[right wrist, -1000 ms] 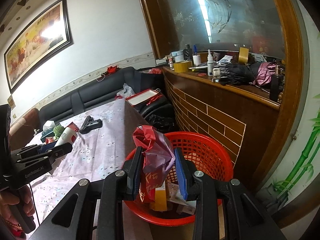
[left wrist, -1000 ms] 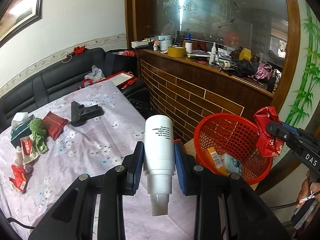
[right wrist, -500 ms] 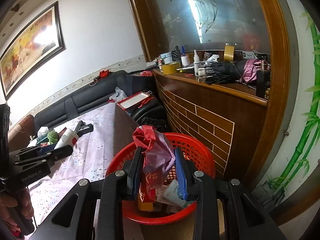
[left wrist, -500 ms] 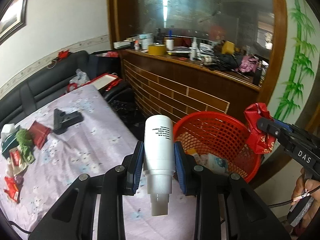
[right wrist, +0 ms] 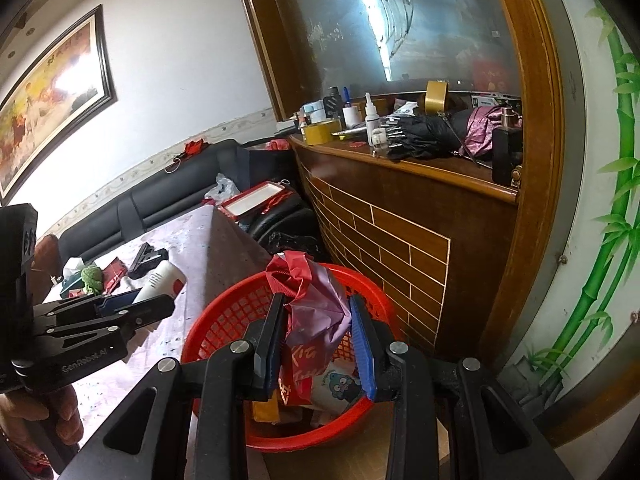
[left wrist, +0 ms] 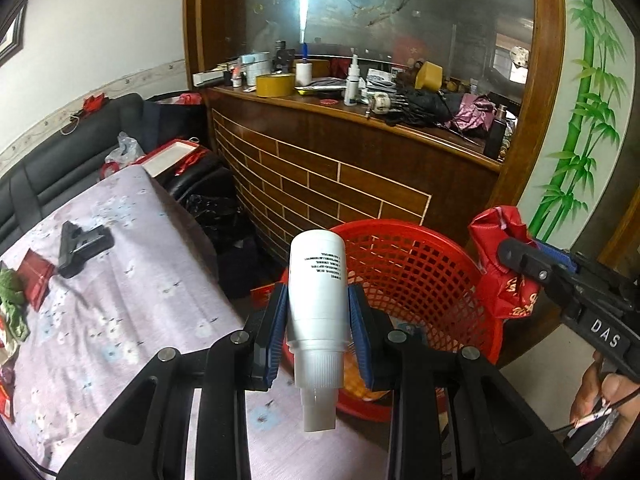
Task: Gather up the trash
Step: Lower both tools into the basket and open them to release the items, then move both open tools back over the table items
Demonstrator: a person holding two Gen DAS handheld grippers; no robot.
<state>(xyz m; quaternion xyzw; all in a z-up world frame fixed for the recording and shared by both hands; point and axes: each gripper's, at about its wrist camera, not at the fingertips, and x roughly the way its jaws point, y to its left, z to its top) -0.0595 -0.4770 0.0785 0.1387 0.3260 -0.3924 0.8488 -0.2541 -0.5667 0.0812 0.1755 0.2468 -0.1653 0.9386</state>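
Observation:
My left gripper (left wrist: 317,328) is shut on a white plastic bottle (left wrist: 318,296), cap toward the camera, held at the table's corner beside the red mesh basket (left wrist: 416,264). My right gripper (right wrist: 317,344) is shut on a crumpled red and pink plastic bag (right wrist: 316,312), held just above the basket (right wrist: 224,320). The basket holds several wrappers and a small box. The right gripper and bag also show in the left wrist view (left wrist: 500,268), at the basket's right rim. The left gripper with the bottle (right wrist: 160,280) shows left of the basket in the right wrist view.
The table (left wrist: 120,300) with a floral pink cloth carries a black tool (left wrist: 80,244), a red packet (left wrist: 36,276) and green scraps at the left. A black sofa (left wrist: 60,160) lies behind. A cluttered wooden counter (left wrist: 360,152) stands behind the basket.
Both grippers have moved closer to the basket with their loads. The right gripper's bag now hangs lower over the basket's inside.

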